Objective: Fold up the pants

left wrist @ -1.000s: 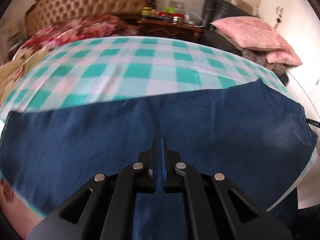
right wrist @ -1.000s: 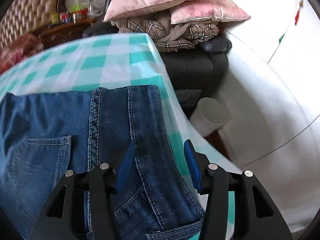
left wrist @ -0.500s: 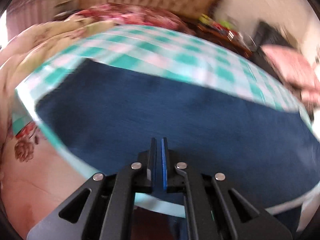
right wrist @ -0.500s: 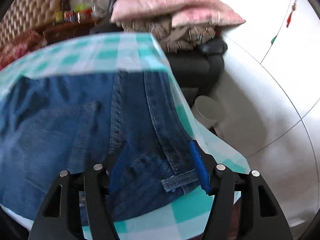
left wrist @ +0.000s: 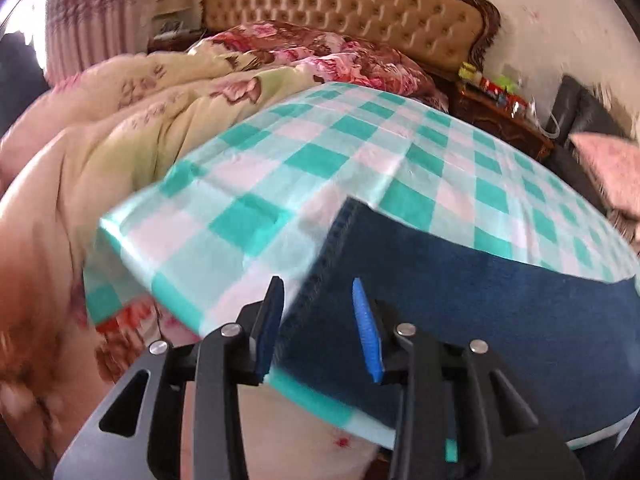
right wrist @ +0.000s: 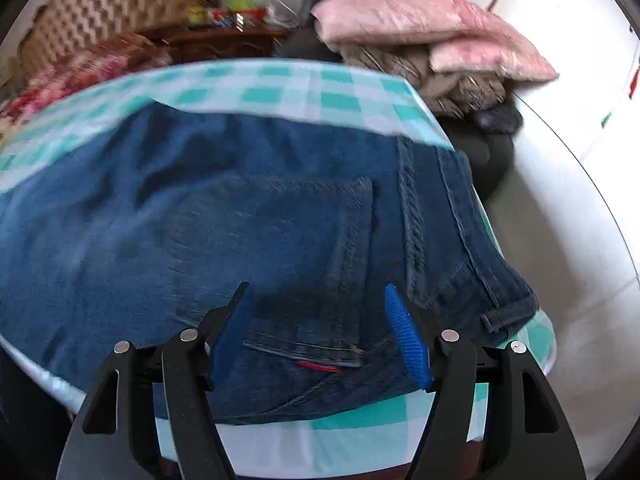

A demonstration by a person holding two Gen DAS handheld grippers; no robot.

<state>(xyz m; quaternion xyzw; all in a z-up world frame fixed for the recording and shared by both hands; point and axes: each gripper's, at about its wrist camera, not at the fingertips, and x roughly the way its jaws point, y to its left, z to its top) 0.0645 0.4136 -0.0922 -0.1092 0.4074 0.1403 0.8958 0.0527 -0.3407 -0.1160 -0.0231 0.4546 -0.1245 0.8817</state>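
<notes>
Dark blue jeans (left wrist: 460,292) lie flat on a table with a teal and white checked cloth (left wrist: 320,160). In the left wrist view my left gripper (left wrist: 318,292) is open, its fingers on either side of the stitched leg hem near the table's front left edge. In the right wrist view the jeans (right wrist: 200,220) show their back pocket (right wrist: 288,240) and waistband end. My right gripper (right wrist: 318,304) is open just above the pocket's lower edge, near the table's front edge, holding nothing.
A bed with floral quilts (left wrist: 140,112) and a tufted headboard (left wrist: 348,4) lies behind the table on the left. A wooden nightstand (right wrist: 228,38) with small items stands at the back. A dark chair piled with pink pillows (right wrist: 420,24) is at the right.
My left gripper swung left along the jeans to the hem end and opened from shut. My right gripper moved left from the waistband's right side to over the back pocket, staying open.
</notes>
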